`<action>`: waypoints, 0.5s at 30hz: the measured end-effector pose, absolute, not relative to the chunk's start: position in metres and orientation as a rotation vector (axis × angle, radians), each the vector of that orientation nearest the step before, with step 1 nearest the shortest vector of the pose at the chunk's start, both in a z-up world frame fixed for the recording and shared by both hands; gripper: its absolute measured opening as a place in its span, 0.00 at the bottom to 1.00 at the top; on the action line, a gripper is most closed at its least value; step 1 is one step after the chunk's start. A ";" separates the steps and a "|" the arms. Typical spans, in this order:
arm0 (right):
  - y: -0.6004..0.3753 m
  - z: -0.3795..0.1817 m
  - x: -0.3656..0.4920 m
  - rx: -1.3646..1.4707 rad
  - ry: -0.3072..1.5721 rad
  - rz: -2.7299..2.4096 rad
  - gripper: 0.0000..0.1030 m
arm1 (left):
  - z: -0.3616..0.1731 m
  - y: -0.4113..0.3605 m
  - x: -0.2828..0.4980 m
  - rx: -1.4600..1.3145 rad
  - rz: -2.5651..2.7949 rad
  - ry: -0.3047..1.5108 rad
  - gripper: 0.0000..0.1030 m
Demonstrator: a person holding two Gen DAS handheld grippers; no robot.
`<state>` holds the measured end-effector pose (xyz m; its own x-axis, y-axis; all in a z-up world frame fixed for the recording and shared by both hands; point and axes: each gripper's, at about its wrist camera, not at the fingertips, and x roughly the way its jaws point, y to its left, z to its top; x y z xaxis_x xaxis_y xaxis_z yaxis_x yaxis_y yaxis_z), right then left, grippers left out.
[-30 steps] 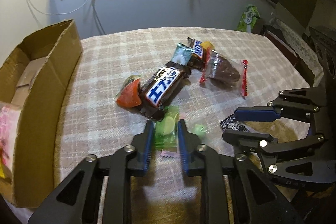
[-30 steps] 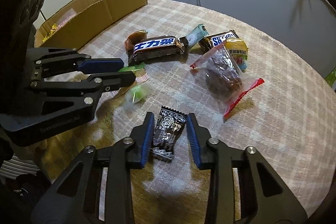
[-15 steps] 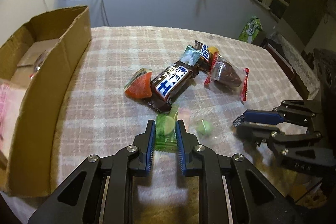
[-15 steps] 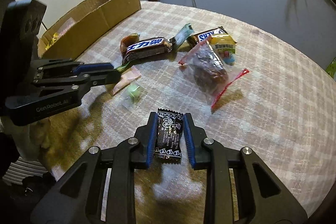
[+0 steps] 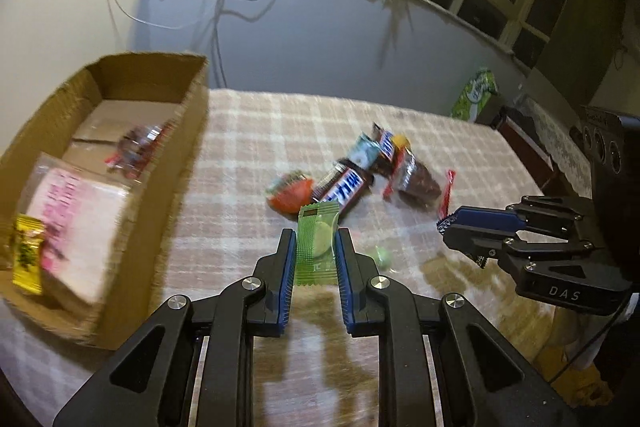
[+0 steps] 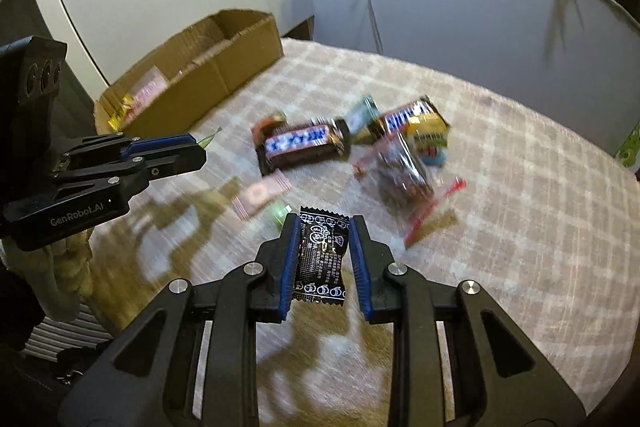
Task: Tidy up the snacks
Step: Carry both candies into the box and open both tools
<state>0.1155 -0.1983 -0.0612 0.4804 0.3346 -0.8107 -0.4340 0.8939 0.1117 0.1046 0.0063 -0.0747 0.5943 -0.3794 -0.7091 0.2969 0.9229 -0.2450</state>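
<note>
My left gripper (image 5: 316,241) is shut on a green candy packet (image 5: 317,243) and holds it above the checked tablecloth (image 5: 248,195). In the right wrist view my right gripper (image 6: 325,227) is shut on a black candy packet (image 6: 320,259), also lifted off the cloth. The left gripper (image 6: 202,153) shows at the left there, and the right gripper (image 5: 444,231) shows at the right of the left wrist view. A cardboard box (image 5: 160,187) at the left holds a pink bag (image 5: 76,211), a yellow packet (image 5: 26,255) and a clear bag. More snacks lie in a pile mid-table: a Snickers bar (image 5: 344,189), an orange packet (image 5: 290,191).
A clear bag of dark snacks (image 5: 416,181) with a red strip, a teal packet (image 5: 362,157) and a second Snickers (image 6: 404,119) lie in the pile. A pink wrapper (image 6: 262,195) and a small green candy (image 5: 380,255) lie near the grippers. A wall with cables and a plant stands behind.
Both grippers have risen off the cloth with their packets. The right gripper closed on the black packet. The left one swung toward the box, which now shows its inside.
</note>
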 end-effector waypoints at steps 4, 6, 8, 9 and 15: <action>-0.183 -0.046 0.123 -0.117 0.927 0.497 0.25 | -0.063 0.025 0.103 -0.120 -0.357 0.812 0.18; -0.173 -0.039 0.128 -0.123 0.907 0.517 0.25 | -0.058 0.034 0.102 -0.129 -0.339 0.797 0.18; -0.162 -0.032 0.134 -0.132 0.887 0.538 0.25 | -0.054 0.045 0.103 -0.138 -0.319 0.783 0.18; -0.155 -0.029 0.137 -0.140 0.878 0.547 0.25 | -0.052 0.052 0.103 -0.143 -0.304 0.775 0.18; -0.115 -0.019 0.152 -0.155 0.852 0.614 0.25 | -0.047 0.088 0.102 -0.170 -0.230 0.743 0.18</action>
<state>0.1516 -0.1152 -0.0191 0.4988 0.4449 -0.7438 -0.5649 0.8178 0.1103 0.1023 0.0879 -0.0469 0.7129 -0.2664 -0.6487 0.1465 0.9612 -0.2338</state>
